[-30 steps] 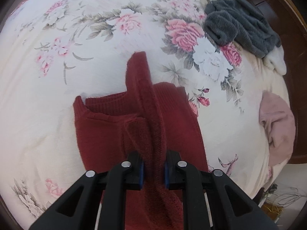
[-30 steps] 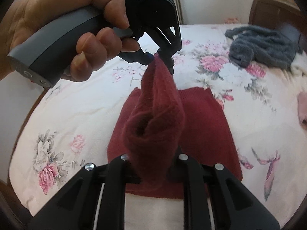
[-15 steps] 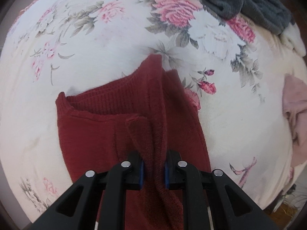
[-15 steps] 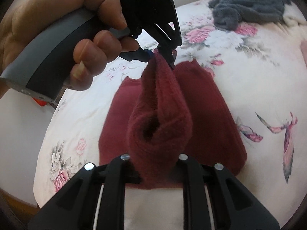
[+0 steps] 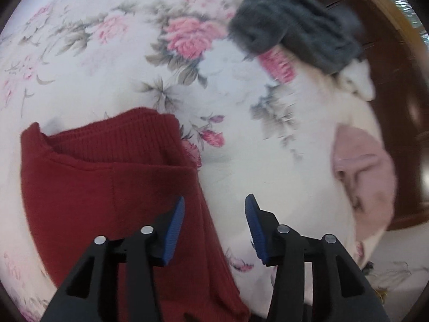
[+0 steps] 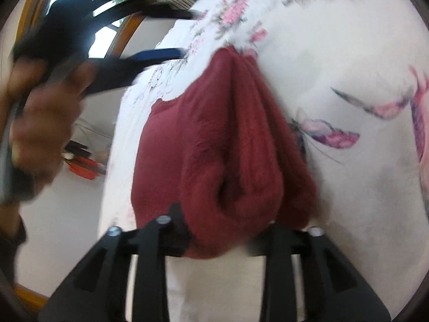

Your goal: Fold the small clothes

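Now the dark red knitted sweater lies partly folded on the floral-printed cream bedsheet, its ribbed hem turned up toward the far side. The left hand-held gripper hangs above its right edge with the blue pads spread wide and nothing between them. The right hand-held gripper is clamped on a thick rolled bunch of the same sweater, which bulges up between its black fingers and hides their tips.

The risk, as I judge it, lies in that bunch. With only one side gripped, any pull from the right could drag the laid part across the sheet and undo the fold that is already set. The fuzzy knit looks clingy and bulky, so a release may leave a lump rather than a flat layer, and the fold could spring open. Both views are smeared by motion, so the exact line of the sweater's edge is hard to read.

Around it, a crumpled grey fleece garment sits at the far right of the bed beside something white, and a pale pink cloth lies near the right edge; both are well apart from the sweater. A dark wooden bed frame curves behind them. In the right wrist view the person's hand, blurred, holds the left hand-held gripper above the bed's left side.
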The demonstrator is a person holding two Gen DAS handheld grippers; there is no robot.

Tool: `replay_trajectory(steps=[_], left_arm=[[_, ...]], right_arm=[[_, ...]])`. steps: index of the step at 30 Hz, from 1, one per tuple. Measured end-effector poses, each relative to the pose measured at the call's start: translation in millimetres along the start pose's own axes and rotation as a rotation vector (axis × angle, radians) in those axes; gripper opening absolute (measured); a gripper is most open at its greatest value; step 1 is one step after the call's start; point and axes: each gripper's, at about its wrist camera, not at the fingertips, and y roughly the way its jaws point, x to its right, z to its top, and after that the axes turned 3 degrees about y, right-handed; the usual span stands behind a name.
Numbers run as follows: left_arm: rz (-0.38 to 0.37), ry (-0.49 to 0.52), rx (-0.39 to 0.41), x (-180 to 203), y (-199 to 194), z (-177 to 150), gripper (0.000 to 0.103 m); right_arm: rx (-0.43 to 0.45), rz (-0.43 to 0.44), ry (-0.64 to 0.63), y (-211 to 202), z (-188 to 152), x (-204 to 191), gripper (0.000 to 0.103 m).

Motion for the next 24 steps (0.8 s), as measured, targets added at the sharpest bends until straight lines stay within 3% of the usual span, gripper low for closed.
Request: replay_trajectory(steps=[5, 8, 15, 19, 20, 21, 22, 24], left_arm=[[-0.178, -0.039, 0.130, -43.0, -68.4, -47.7, 0.060], [-0.260, -0.086, 0.159, -78.8, -94.3, -91.1, 0.060], [-0.312, -0.112, 0.149, -120.3, -110.8, -185.0, 0.060], [-0.340, -0.120, 0.133, -122.6, -103.2, -204.5, 0.060], [-0.349, -0.117, 0.125, -121.4, -100.1, -205.8, 0.060], [-0.360, -0.110, 0.119, -119.3, -97.2, -206.4, 0.060], [-0.373, -0.096, 0.115, -114.8, -94.1, -205.6, 0.060], [-0.398, -0.075, 0.110, -107.3, -89.7, -203.1, 0.060]], right_arm=[[-0.094, 0.210, 0.131, -13.1, 24.4, 29.8, 0.064], [-0.175, 0.304, 0.199, -11.5, 45.3, 42.5, 0.072], [-0.316, 0.271, 0.172, 23.6, 91.2, 30.0, 0.073], [-0.349, 0.200, 0.133, 50.6, 113.8, 13.1, 0.071], [-0.344, 0.185, 0.119, 51.9, 117.3, 9.1, 0.056], [-0.326, 0.167, 0.086, 51.0, 121.1, 2.7, 0.017], [-0.307, 0.140, 0.034, 49.4, 127.2, -2.5, 0.013], [-0.191, 0.115, -0.077, 28.8, 129.4, -17.7, 0.011]])
